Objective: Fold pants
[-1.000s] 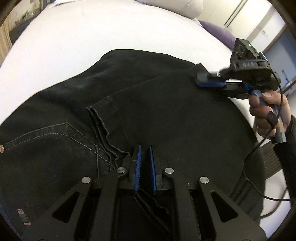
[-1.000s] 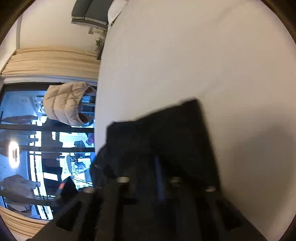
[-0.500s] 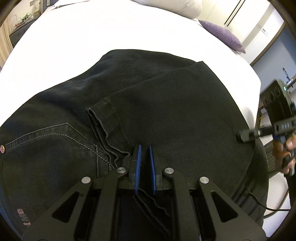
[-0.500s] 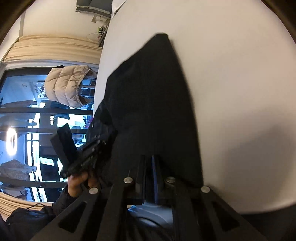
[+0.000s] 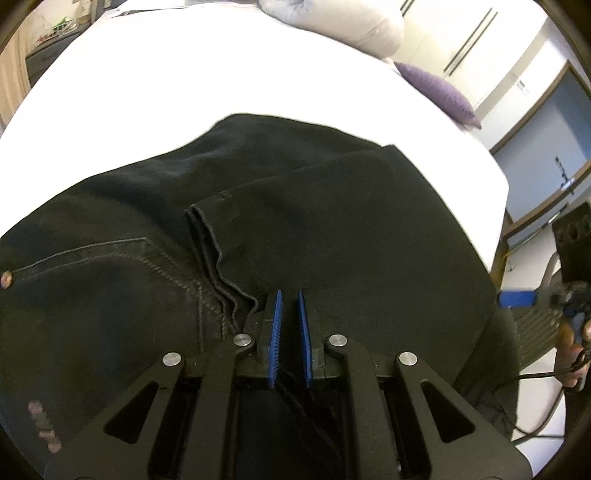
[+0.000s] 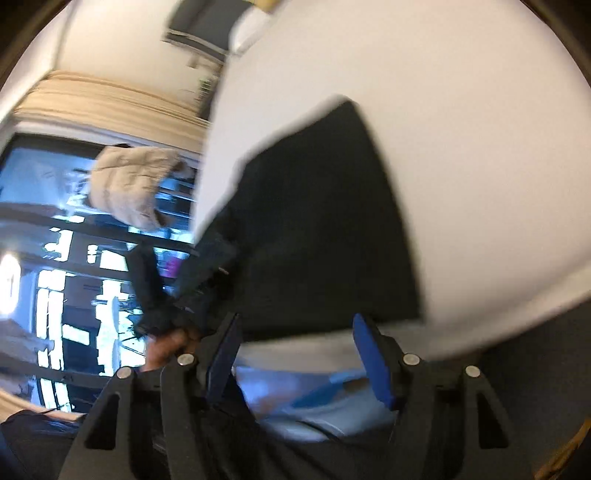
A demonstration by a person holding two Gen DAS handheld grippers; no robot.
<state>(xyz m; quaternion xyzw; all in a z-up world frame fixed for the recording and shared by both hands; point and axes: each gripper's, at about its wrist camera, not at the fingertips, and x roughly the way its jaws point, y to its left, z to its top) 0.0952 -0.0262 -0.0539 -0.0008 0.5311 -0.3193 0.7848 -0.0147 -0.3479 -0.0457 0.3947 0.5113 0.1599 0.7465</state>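
Left gripper (image 5: 289, 325) pinching black pants (image 5: 332, 221) hem, right gripper (image 6: 295, 354) opening, nothing between

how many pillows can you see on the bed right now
2: a pale grey pillow at the bed's far end, and a purple pillow beside it nearer the right edge. Others may lie out of view.

White bed sheet (image 5: 155, 92) fills most of left-wrist view, w/ a pale grey pillow (image 5: 343, 22) at 12 o'clock and a purple cushion (image 5: 439, 92) at 2. White wardrobe doors (image 5: 469, 40) behind, approx 1 o'clock. In right-wrist view, blurred: beige puffer jacket (image 6: 129, 188) hangs at 9 o'clock before a bright window (image 6: 55, 258); beige curtain (image 6: 110, 99) at 10.
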